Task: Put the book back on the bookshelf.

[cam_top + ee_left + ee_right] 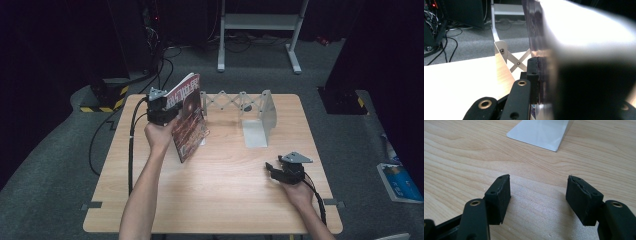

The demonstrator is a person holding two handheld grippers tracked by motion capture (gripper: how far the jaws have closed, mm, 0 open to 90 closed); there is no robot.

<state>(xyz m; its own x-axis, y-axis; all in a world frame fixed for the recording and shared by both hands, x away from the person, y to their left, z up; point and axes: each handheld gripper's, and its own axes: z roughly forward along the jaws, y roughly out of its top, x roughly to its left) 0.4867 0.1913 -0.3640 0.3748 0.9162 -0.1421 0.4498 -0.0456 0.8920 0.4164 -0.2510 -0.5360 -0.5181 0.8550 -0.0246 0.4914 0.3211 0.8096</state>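
A magazine (189,117) with a dark red cover stands tilted above the table's left half, its lower corner near the wood. My left gripper (171,107) is shut on its upper spine edge. In the left gripper view the magazine (574,37) is a bright blur, clamped between the jaws of the left gripper (544,77). An expanding metal book rack (250,112) stands just behind and to the right of the magazine. My right gripper (272,169) rests low at the table's right front. In the right gripper view its jaws (539,200) stand open over bare wood.
The wooden table (225,200) carries the rack, whose end plate (539,132) lies flat ahead of my right gripper. A white metal frame (260,30) and cables sit on the floor behind. A blue and white pack (400,180) lies on the floor at right.
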